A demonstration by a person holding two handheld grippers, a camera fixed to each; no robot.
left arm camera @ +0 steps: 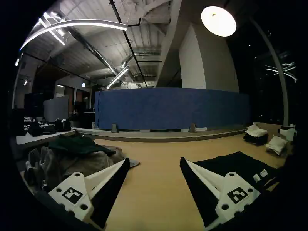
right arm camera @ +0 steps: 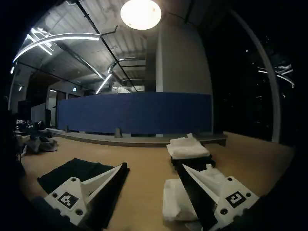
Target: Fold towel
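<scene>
My left gripper [left arm camera: 154,169]: jaws spread wide with nothing between them, bare table [left arm camera: 154,192] underneath. I count twelve o'clock as straight ahead along my fingers.
My right gripper [right arm camera: 153,173]: jaws wide as well, holding nothing. A folded white cloth [right arm camera: 173,200] lies close in at one o'clock, partly under my finger.
Dark towel [left arm camera: 235,161]: flat on the table at two o'clock from my left gripper and at ten o'clock from my right [right arm camera: 77,169], so it lies between the two.
Step in hand: I judge this is the reach for the towel's near edge. I'd take one corner with each gripper, come in low, and slide a finger under the hem. I'd close on one layer only and keep both sides level, so the fold comes over square.
Farther off: a heap of laundry [left arm camera: 77,156] sits at ten o'clock from my left gripper. A folded stack [right arm camera: 188,148], white on dark, sits at one o'clock beyond my right. A blue partition [left arm camera: 169,107] runs across twelve, with a lamp [right arm camera: 140,13] high above.
Hard to make out: my own fingers hide the towel's near corners. The dim light swallows its edges, and I cannot tell whether it lies single or already doubled.
</scene>
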